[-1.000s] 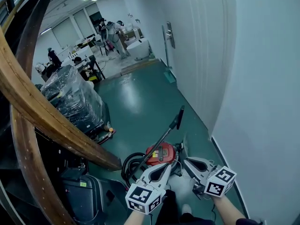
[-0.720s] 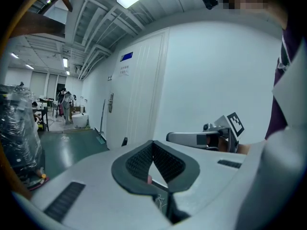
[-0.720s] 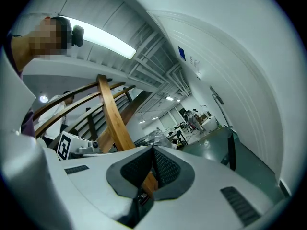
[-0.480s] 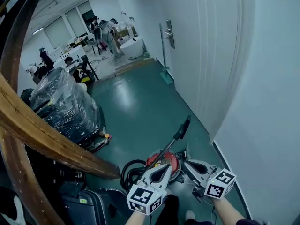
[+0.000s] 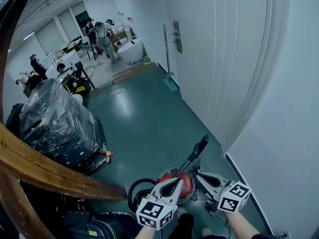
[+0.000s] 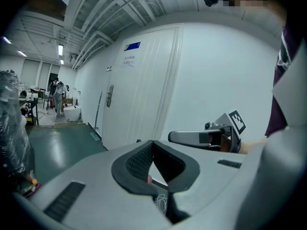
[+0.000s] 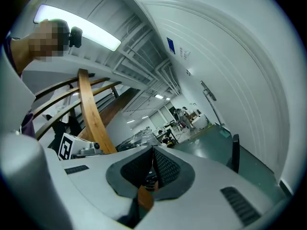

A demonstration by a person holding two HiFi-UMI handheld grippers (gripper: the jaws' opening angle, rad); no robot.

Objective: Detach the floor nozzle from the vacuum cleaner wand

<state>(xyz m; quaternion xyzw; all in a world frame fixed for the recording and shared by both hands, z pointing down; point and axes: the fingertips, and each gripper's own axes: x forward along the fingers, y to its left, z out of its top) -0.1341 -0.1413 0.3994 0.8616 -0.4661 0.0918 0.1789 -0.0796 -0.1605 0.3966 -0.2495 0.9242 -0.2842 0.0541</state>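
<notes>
The black wand [image 5: 188, 162] sticks up from the red vacuum [image 5: 175, 178] on the green floor [image 5: 144, 118]. Its long line slants up and right, toward the white wall [image 5: 279, 133]. Both hands reach forward side by side, near the vacuum. The left gripper [image 5: 175, 182] and right gripper [image 5: 201, 177] are closed tight and hold nothing.

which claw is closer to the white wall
Right. The right claw is on the side next to the wall; the left claw is further from it, on the wooden rail's side.
</notes>
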